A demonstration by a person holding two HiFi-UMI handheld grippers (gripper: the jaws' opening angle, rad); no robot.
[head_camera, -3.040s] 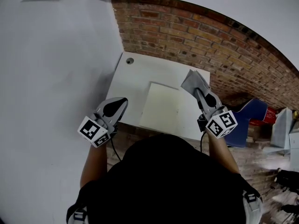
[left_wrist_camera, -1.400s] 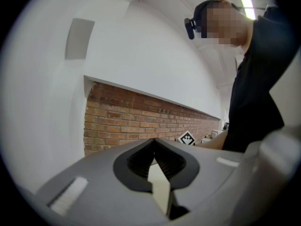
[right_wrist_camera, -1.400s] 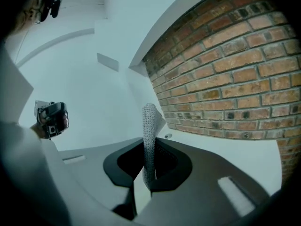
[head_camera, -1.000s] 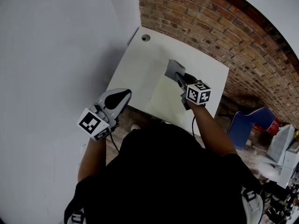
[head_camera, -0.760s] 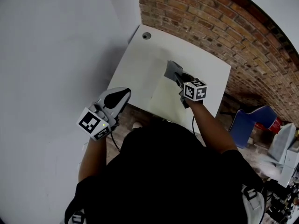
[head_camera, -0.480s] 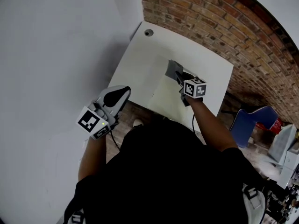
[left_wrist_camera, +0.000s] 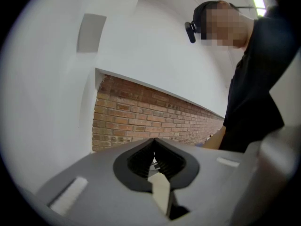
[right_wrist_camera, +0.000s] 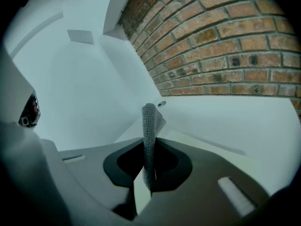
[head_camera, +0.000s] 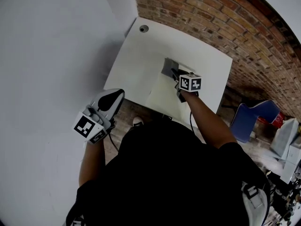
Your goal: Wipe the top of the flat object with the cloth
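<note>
A pale cream flat panel (head_camera: pixel 164 95) lies on the white table (head_camera: pixel 141 60), toward its near right part. My right gripper (head_camera: pixel 175 73) is shut on a grey cloth (head_camera: pixel 168 68) and holds it at the panel's far left corner. In the right gripper view the cloth (right_wrist_camera: pixel 149 131) stands up between the closed jaws, over the panel (right_wrist_camera: pixel 207 147). My left gripper (head_camera: pixel 109 100) hangs off the table's near left edge, shut with nothing in it; its view (left_wrist_camera: pixel 155 166) looks at the wall.
A brick wall (head_camera: pixel 211 18) runs behind the table and a white wall (head_camera: pixel 51 41) stands to the left. The table has a cable hole (head_camera: pixel 143 28) at its far left corner. A blue chair (head_camera: pixel 249 119) and boxes sit at the right.
My right gripper carried the cloth from the table's right side to the panel's far left corner, then shifted slightly left. The left gripper stayed low by the table's edge.
</note>
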